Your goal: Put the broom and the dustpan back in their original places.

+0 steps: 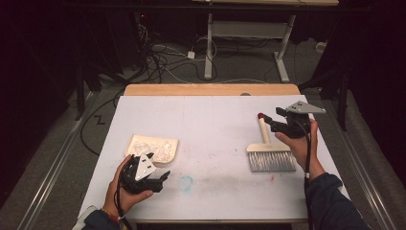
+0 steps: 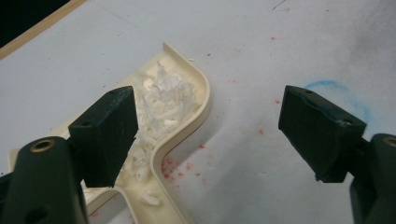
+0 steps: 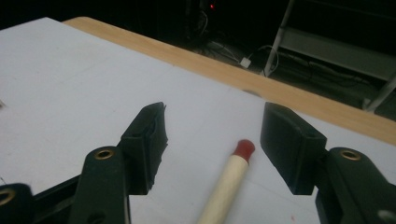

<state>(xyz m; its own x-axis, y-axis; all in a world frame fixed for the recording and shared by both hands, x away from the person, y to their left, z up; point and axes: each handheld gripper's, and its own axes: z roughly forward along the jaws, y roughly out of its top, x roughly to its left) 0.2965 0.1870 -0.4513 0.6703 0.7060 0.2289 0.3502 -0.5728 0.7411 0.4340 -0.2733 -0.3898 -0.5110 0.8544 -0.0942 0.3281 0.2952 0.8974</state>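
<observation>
A brush with a pale wooden handle (image 1: 263, 132), a red tip (image 3: 244, 148) and grey bristles (image 1: 271, 161) lies on the right of the white tabletop. My right gripper (image 1: 270, 120) is at the handle's far end. In the right gripper view the handle (image 3: 229, 182) lies between its jaws with a gap on each side, so this gripper (image 3: 215, 112) is open. A cream dustpan (image 1: 152, 146) holding white shreds (image 2: 163, 98) sits at the left. My left gripper (image 1: 160, 165) hovers at its near edge, jaws wide open with nothing held (image 2: 208, 100).
The white sheet (image 1: 210, 120) covers a wooden table whose far edge (image 1: 210, 89) shows bare. A blue smudge (image 1: 186, 182) and red specks mark the sheet near the front. Beyond the table are a desk frame (image 1: 249, 28) and floor cables (image 1: 163, 52).
</observation>
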